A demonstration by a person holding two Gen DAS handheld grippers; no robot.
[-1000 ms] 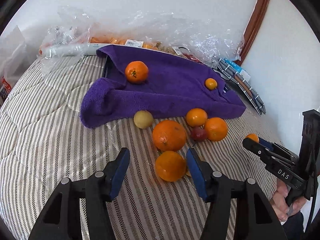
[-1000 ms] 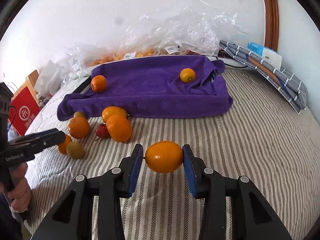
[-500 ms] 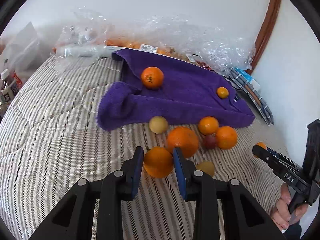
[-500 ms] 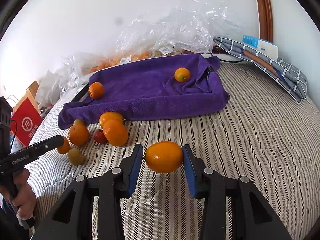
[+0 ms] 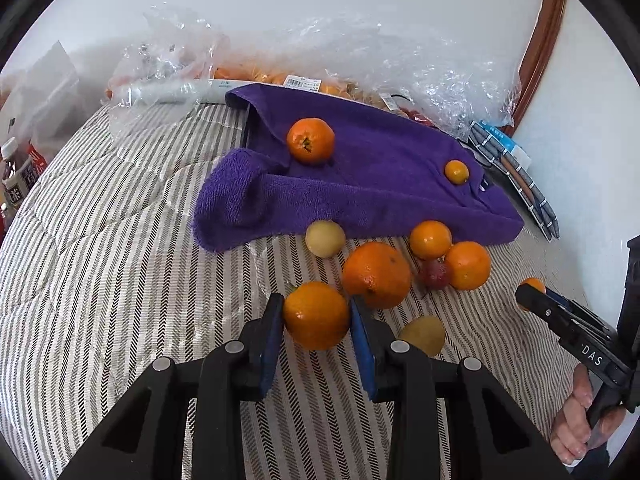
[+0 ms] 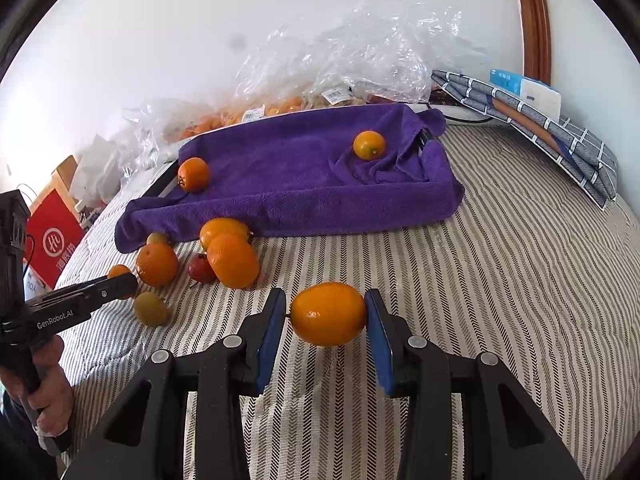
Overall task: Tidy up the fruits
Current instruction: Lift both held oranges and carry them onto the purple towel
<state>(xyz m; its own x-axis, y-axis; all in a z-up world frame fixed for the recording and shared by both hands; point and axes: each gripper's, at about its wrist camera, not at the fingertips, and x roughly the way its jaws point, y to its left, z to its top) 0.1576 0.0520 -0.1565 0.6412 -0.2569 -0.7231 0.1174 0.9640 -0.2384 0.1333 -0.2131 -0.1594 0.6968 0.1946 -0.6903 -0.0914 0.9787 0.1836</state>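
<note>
Both grippers are loaded. Our left gripper [image 5: 317, 320] is clamped on a round orange [image 5: 316, 315]; its jaws have just been closing and the blue pads now press both flanks of the fruit. Our right gripper [image 6: 326, 316] is clamped on an oval orange [image 6: 328, 314], long axis running pad to pad, clear of the striped bedcover [image 6: 500, 280].

The relation that matters is the purple towel [image 5: 380, 184], which lies ahead of and above both loads in both views. We read it as the drop zone, since two fruits already sit on it: a mandarin [image 5: 310, 141] toward its left end and a small orange [image 5: 456, 171] toward its right. In the left wrist view the towel's long axis runs left to right across our line of approach. The left hand looks nearer the left end and the right hand nearer the right end, so no crossing should be needed.

The loose pile sits between the left gripper and the towel. A big orange [image 5: 376, 274] is just beside the right pad, possibly touching. The lift should go up first, not forward.

Hard to make out:
- The yellowish fruit [image 5: 424, 334] is partly hidden behind the left gripper's right finger.
- The dark red fruit [image 5: 436, 274] is wedged between oranges, and we cannot tell what kind it is.
- We cannot see what lies under the towel; a dark edge shows at its left end.
- The plastic bags [image 5: 400, 64] at the back hold more fruit, count unreadable.
</note>
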